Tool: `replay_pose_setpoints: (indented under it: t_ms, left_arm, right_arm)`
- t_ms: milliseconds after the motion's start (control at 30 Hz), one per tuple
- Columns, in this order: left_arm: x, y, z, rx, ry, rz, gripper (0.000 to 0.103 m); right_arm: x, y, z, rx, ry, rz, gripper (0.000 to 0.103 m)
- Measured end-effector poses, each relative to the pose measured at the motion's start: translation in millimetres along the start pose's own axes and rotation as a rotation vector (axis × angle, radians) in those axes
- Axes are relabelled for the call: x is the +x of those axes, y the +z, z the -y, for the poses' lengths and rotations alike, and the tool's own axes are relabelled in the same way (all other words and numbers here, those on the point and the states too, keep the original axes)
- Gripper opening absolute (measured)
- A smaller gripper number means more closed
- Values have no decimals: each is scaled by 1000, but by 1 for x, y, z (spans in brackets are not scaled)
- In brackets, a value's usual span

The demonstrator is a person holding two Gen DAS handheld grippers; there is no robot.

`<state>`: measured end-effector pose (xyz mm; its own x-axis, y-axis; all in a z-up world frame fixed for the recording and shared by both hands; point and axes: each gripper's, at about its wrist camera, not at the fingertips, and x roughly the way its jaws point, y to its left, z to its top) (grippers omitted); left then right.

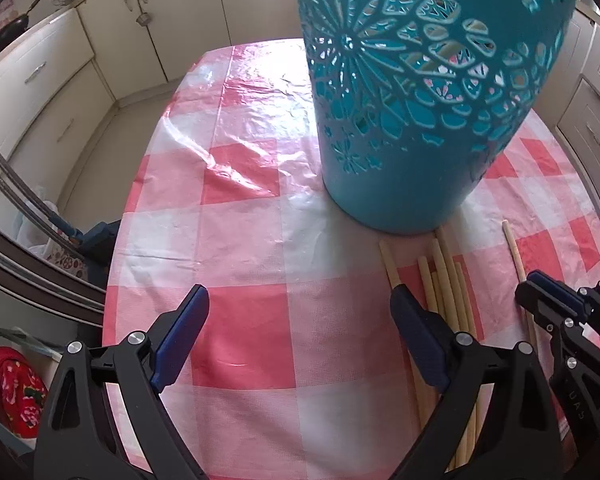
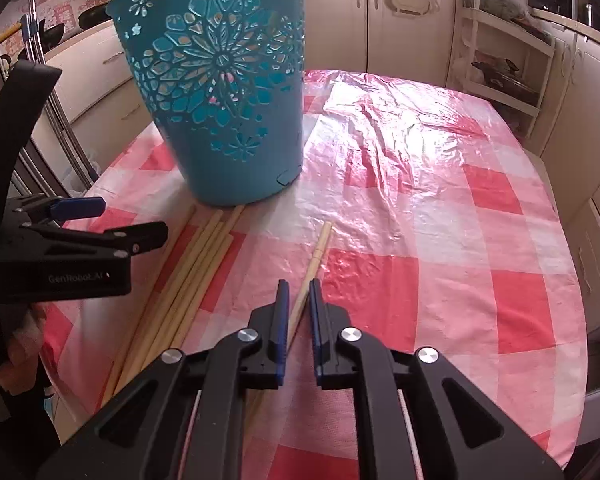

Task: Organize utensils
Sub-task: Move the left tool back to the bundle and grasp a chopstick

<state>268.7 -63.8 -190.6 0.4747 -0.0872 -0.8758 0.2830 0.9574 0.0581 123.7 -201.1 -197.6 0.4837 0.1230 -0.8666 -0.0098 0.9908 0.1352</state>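
Note:
A teal perforated utensil holder [image 1: 412, 92] stands upright on the pink checked tablecloth; it also shows in the right wrist view [image 2: 228, 120]. A bundle of pale wooden chopsticks [image 2: 188, 276] lies in front of it, seen too in the left wrist view [image 1: 448, 284]. A single chopstick [image 2: 314, 256] lies apart to the right. My right gripper [image 2: 299, 300] straddles this single chopstick with a narrow gap, pads not pressing it. My left gripper [image 1: 300, 308] is wide open and empty, left of the bundle; it shows in the right wrist view [image 2: 96, 220]. The right gripper shows in the left wrist view [image 1: 556, 292].
The table [image 2: 440, 208] has a crinkled plastic cover. Cream kitchen cabinets [image 1: 112, 20] surround it. A white shelf rack [image 2: 500, 64] stands at the back right. A pan [image 1: 8, 32] sits on the counter at left. The table edge runs close on the left.

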Motion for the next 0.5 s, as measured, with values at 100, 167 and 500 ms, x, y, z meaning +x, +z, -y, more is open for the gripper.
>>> replay_pose_setpoints:
  t_ms: [100,167,500]
  left_arm:
    - [2,-3,5,11,-4,-6,88]
    - [2,-4,8,13,-2,0,88]
    - [-6,-8,6,-18,-75,6,88]
  right_arm:
    - [0,1,3,18,20,5,11]
    - [0,1,4,23,25,8,11]
    - [1,2,7,39,37,14,11]
